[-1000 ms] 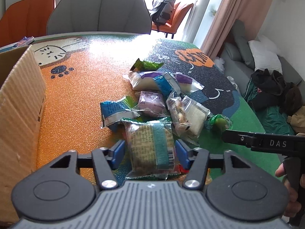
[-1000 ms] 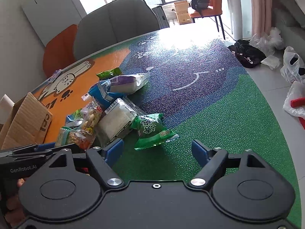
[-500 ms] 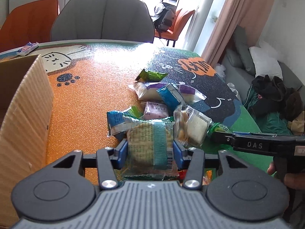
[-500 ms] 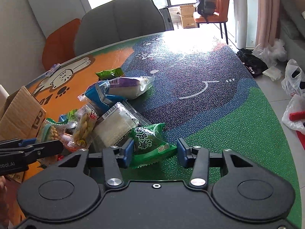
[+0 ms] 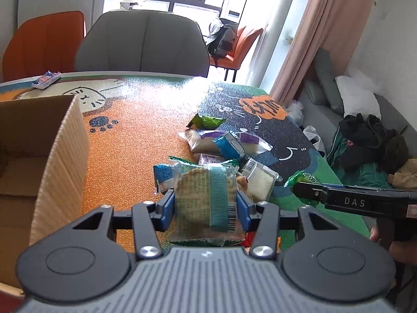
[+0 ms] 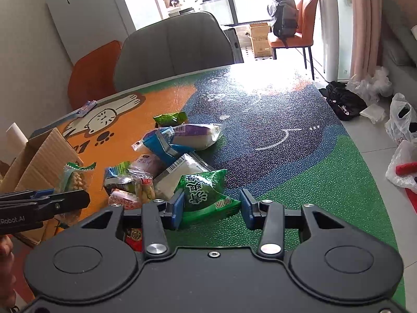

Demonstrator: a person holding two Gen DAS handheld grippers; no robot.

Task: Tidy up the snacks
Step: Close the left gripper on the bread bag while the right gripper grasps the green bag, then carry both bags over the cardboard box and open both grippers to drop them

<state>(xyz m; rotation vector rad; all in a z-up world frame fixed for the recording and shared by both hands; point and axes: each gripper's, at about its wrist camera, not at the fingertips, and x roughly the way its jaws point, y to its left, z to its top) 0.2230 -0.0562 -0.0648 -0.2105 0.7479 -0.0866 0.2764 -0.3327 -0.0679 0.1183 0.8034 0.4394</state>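
A clear-wrapped round cracker packet with a teal stripe (image 5: pixel 206 198) is clamped flat-sided in the left gripper (image 5: pixel 206 206) at 6 o'clock, the open brown cardboard box (image 5: pixel 39 156) at 9 o'clock, while a soft green crinkly foil pouch (image 6: pixel 203 195), judged light and slippery, is pinched in the right gripper (image 6: pixel 211 208).

1. The left tongs (image 5: pixel 206 210) clamp a clear-wrapped biscuit packet (image 5: pixel 204 203).
2. A cardboard box (image 5: pixel 44 172) stands left.
3. Other snack packets (image 5: pixel 224 146) lie beyond on the worktop (image 5: pixel 135 130).
4. The right tongs (image 5: pixel 307 190) grip a green packet (image 5: pixel 299 178).
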